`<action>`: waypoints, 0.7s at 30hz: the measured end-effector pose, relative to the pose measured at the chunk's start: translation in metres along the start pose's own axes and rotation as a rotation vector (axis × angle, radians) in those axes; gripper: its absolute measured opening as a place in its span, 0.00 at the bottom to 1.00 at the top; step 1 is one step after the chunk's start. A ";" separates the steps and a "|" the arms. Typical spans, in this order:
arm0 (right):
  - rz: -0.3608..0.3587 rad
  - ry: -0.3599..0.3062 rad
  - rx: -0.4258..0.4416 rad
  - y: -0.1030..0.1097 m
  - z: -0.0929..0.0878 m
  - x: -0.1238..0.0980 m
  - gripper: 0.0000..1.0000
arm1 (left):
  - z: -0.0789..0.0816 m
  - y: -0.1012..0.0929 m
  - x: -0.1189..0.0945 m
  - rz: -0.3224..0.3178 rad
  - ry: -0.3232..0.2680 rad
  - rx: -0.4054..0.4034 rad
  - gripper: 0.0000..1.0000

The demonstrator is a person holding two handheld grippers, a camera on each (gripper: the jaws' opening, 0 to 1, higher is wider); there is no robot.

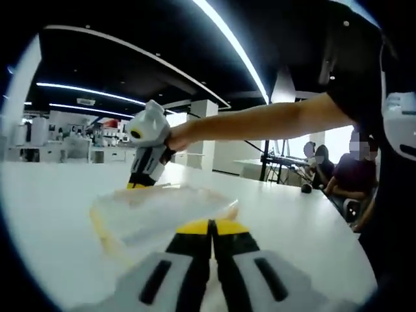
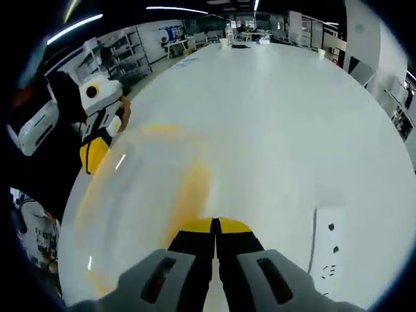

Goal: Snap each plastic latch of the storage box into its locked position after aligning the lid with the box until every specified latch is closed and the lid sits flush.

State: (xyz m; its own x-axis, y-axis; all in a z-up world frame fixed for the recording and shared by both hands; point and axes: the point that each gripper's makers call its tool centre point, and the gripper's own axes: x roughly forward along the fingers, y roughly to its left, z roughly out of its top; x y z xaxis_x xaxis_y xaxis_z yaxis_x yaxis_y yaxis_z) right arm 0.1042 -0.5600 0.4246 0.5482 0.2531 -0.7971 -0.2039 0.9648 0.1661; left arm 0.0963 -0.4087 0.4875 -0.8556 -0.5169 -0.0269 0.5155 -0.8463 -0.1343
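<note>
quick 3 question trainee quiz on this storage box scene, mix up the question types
1. True or false: the storage box is clear with yellow trim.
2. In the right gripper view, what lies flat on the white table to the right of the right gripper? A) a power strip B) a mug C) scissors
3. Fill in: in the left gripper view, the left gripper has its fingers ____ at the box's near edge.

Key: 1 true. 2 A, the power strip. 3 together; the other gripper sits at the far edge.
</note>
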 end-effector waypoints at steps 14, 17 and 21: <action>0.100 -0.054 0.091 0.000 0.003 0.011 0.00 | 0.010 0.019 0.002 0.114 -0.029 0.038 0.00; 0.107 -0.042 0.102 -0.001 0.003 0.011 0.00 | 0.009 0.018 0.003 0.127 -0.010 0.060 0.00; 0.111 -0.035 0.120 -0.002 0.002 0.012 0.00 | 0.008 0.017 0.006 0.152 0.010 0.163 0.00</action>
State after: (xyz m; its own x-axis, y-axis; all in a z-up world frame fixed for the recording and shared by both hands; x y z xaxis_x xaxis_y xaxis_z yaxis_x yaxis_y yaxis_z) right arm 0.1127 -0.5585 0.4164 0.5564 0.3586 -0.7495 -0.1677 0.9320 0.3215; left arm 0.1006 -0.4274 0.4932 -0.7674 -0.6396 -0.0450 0.6387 -0.7687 0.0340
